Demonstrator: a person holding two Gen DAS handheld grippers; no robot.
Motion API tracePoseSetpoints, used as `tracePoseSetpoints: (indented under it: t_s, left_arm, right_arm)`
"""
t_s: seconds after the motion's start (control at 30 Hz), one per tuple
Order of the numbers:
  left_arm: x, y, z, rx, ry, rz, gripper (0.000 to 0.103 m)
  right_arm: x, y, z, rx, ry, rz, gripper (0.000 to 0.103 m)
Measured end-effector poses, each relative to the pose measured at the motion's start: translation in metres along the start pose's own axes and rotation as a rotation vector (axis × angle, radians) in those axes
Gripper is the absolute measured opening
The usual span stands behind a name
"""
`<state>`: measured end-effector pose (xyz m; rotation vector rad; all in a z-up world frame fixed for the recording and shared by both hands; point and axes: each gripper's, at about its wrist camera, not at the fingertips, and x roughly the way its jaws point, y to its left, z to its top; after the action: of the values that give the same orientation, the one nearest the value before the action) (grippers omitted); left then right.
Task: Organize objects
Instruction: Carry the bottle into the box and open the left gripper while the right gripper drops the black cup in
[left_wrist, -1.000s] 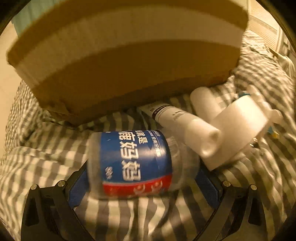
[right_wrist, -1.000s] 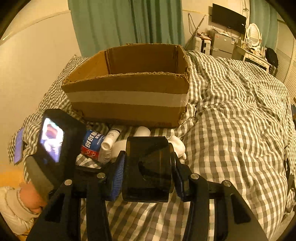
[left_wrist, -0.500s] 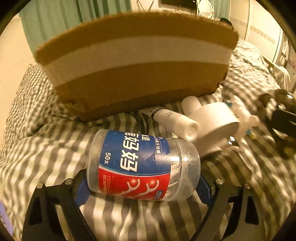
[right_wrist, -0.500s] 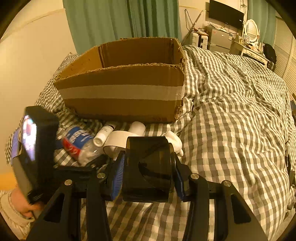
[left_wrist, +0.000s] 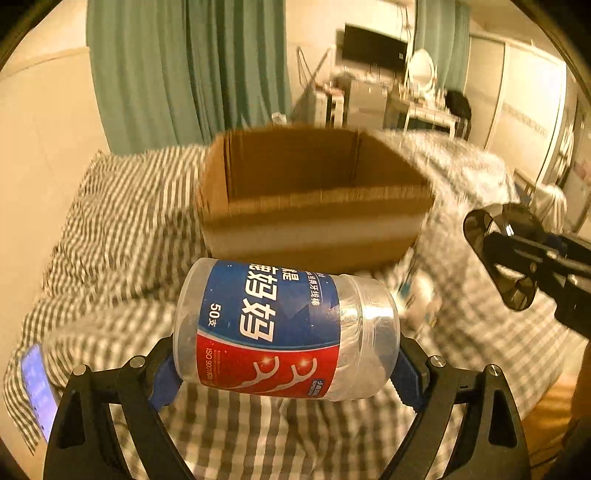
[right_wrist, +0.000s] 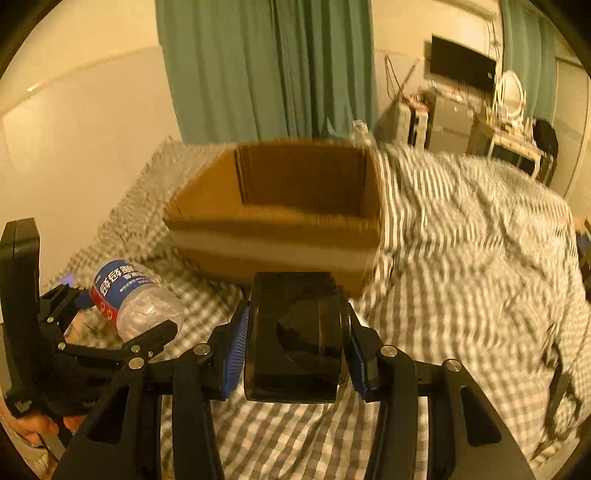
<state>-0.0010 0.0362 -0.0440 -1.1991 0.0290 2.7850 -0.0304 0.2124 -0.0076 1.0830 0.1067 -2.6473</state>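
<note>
My left gripper (left_wrist: 286, 363) is shut on a clear floss-pick jar (left_wrist: 286, 328) with a blue and red label, held sideways in the air above the checked bedcover. The same jar (right_wrist: 135, 297) shows at the left of the right wrist view. My right gripper (right_wrist: 293, 354) is shut on a dark, smoky plastic container (right_wrist: 295, 338); in the left wrist view that container (left_wrist: 498, 258) hangs at the right. An open cardboard box (left_wrist: 314, 199) with a white tape band stands on the bed just beyond both grippers; its inside looks bare where visible.
The checked duvet (right_wrist: 461, 258) covers the whole bed. A lit phone (left_wrist: 37, 387) lies at the bed's left edge. Blurred white items (left_wrist: 417, 299) lie in front of the box. Green curtains (right_wrist: 266, 70) and a desk with a monitor stand behind.
Both grippers have risen with their loads. The jar came up off the bedcover, and the box's open top is now in sight. The white bottles dropped out of the near view.
</note>
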Motion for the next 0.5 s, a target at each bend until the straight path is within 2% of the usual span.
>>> tracePoseSetpoints:
  t_s: [0.13,0.3,0.5]
  left_arm:
    - [-0.023,0.004,0.043,-0.003,-0.078,0.0,0.093]
    - [-0.026,0.01,0.103,-0.015,-0.151,0.005,0.093]
    - [0.024,0.031,0.173,-0.06,-0.145,0.016,0.093]
  right_arm:
    - [-0.026,0.001,0.035,-0.016,-0.074,0.019,0.046]
    - [-0.03,0.002,0.094,-0.039,-0.145,0.046,0.046]
    - [0.019,-0.014,0.166,-0.001,-0.153,0.087,0.046]
